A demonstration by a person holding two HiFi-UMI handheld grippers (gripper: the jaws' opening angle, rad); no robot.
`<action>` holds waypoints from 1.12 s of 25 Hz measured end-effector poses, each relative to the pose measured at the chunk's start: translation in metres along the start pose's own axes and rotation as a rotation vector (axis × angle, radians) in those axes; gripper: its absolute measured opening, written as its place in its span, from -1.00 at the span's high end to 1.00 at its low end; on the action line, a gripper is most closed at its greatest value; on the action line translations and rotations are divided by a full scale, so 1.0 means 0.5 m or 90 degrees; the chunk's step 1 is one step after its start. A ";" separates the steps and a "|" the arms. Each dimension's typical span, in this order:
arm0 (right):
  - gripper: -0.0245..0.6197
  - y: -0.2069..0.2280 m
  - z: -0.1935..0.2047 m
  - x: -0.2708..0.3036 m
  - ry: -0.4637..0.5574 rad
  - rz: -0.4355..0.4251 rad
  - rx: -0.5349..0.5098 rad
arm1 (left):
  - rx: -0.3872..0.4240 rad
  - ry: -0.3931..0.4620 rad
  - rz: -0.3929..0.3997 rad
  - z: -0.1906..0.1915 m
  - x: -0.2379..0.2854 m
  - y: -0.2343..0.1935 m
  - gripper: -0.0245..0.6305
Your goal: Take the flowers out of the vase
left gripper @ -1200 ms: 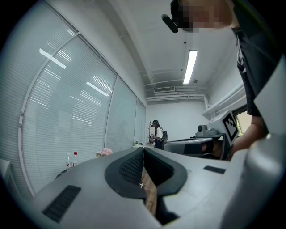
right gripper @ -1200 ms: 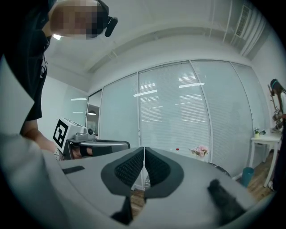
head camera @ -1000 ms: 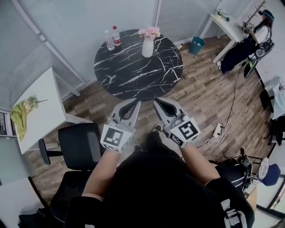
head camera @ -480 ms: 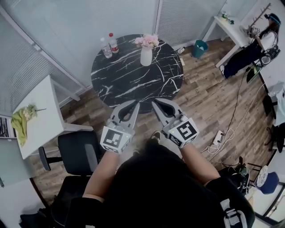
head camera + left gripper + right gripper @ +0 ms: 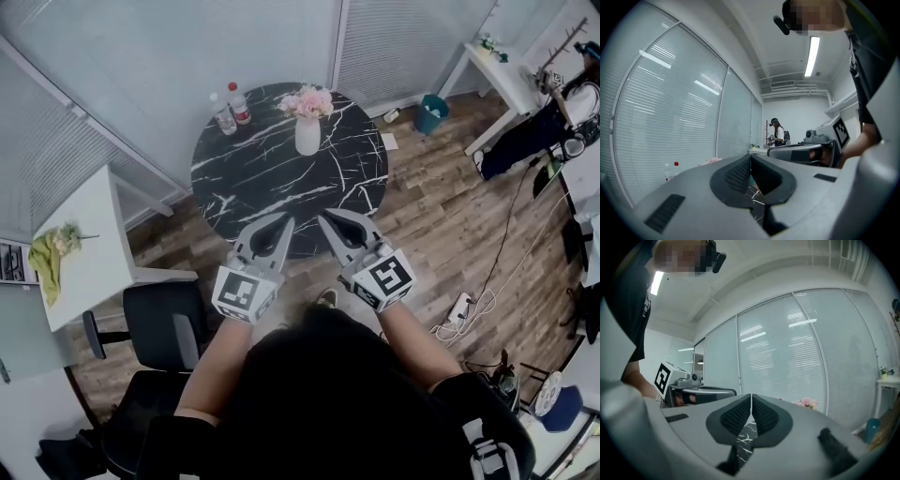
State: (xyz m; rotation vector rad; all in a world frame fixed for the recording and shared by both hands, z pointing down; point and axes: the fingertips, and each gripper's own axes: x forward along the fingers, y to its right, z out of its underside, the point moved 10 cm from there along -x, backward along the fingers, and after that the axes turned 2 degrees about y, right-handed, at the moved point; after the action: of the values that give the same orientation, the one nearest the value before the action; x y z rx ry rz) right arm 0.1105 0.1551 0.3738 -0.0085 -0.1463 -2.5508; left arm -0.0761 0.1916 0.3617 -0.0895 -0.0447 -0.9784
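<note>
Jaws pressed together and empty on both sides: your left gripper (image 5: 284, 219) and right gripper (image 5: 324, 218) hover by the near edge of the round black marble table (image 5: 253, 183). Across it stand two clear plastic bottles (image 5: 232, 105), then the pink flowers (image 5: 304, 101) in the slim white vase (image 5: 307, 137), well apart from you. Reach in shut and you'll likely topple that vase.

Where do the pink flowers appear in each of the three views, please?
Head view: the pink flowers stand in the white vase, upper centre, on the far side of the table.
Left gripper view: low and left of centre, a small pink patch in front of the blinds.
Right gripper view: low and right of centre.
Shared landmark: the black marble table, whose white veins show at bottom centre in both gripper views.
</note>
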 end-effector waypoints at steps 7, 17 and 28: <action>0.86 0.064 0.001 0.003 -0.003 -0.016 0.012 | 0.001 -0.002 -0.020 -0.009 0.054 0.004 0.88; 0.86 0.127 0.016 0.054 -0.015 0.005 0.019 | 0.004 -0.012 -0.005 0.003 0.125 -0.065 0.88; 0.86 0.199 0.008 0.167 -0.051 0.085 -0.001 | -0.003 -0.013 0.062 0.012 0.232 -0.208 0.88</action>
State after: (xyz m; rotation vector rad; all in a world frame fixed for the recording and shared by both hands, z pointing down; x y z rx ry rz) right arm 0.0958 0.0271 0.3909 -0.1165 -0.1696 -2.4184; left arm -0.0976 0.0385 0.3825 -0.1050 -0.0554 -0.8797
